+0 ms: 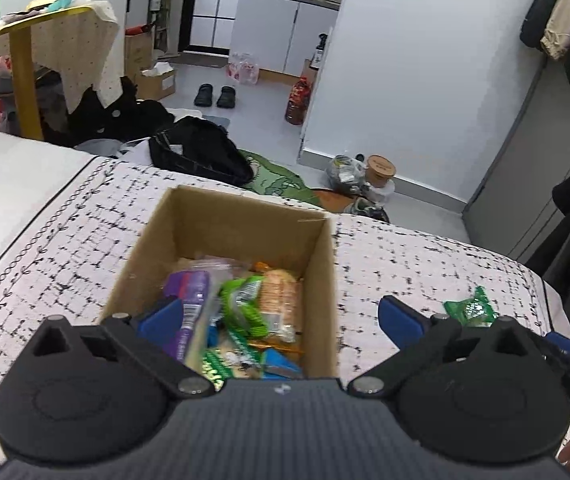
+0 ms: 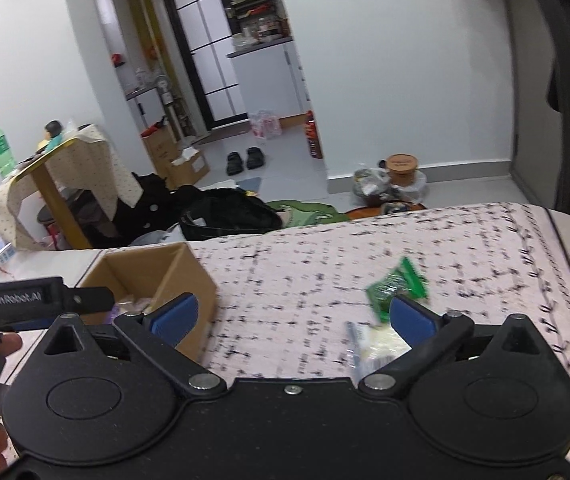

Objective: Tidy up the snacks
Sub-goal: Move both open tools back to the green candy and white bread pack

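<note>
A cardboard box (image 1: 321,280) stands on the patterned bedspread and holds several snack packets, among them a purple one (image 1: 191,292), a green one (image 1: 245,304) and a pale biscuit pack (image 1: 281,300). My left gripper (image 1: 281,320) is open and empty, right above the box's near end. A loose green snack packet (image 1: 471,308) lies on the bed to the right of the box; it also shows in the right wrist view (image 2: 395,286). A clear pale packet (image 2: 377,346) lies nearer. My right gripper (image 2: 291,316) is open and empty, low over the bed between the box (image 2: 189,276) and these packets.
The bedspread (image 2: 325,248) ends at an edge beyond the box. Past it on the floor lie a black bag (image 1: 201,152), a green mat (image 1: 281,180), a brown jar (image 1: 381,168) and slippers (image 1: 215,96). A draped table (image 1: 45,40) stands far left.
</note>
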Available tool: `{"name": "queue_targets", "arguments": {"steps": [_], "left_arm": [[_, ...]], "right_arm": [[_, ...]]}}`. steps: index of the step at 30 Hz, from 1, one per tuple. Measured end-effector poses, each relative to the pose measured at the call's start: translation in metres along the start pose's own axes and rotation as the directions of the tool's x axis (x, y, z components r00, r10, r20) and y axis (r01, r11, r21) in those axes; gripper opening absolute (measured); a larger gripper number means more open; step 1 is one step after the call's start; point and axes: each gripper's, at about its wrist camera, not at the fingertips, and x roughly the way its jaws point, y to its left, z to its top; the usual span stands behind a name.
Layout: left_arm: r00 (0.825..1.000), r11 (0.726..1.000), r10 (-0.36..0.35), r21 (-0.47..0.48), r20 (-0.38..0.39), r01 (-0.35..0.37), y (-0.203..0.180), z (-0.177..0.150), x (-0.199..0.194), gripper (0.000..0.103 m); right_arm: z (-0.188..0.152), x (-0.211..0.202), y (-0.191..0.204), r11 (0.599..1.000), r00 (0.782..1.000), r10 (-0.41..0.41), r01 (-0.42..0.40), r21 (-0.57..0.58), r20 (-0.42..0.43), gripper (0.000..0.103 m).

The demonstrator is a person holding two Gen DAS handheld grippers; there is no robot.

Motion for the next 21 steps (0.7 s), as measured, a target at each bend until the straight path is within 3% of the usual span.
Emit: {"name": "queue_targets", "arguments": {"steps": [15,21], "left_arm": [[0.995,0.995,-0.091,0.045,-0.039,0.092,-0.048,-0.006,0.007,0.103],[0.993,0.992,-0.107,0.056,-0.046,0.109,-0.062,-0.011,0.015,0.103]], "right_arm": [[-0.004,-0.01,-0.037,0.997,0.998,-0.063,0.063,0.034,-0.01,0.103],[-0.008,0.003,-0.047,0.997,0.997,-0.072,0.072,-0.008,-0.037,0.103]]}}
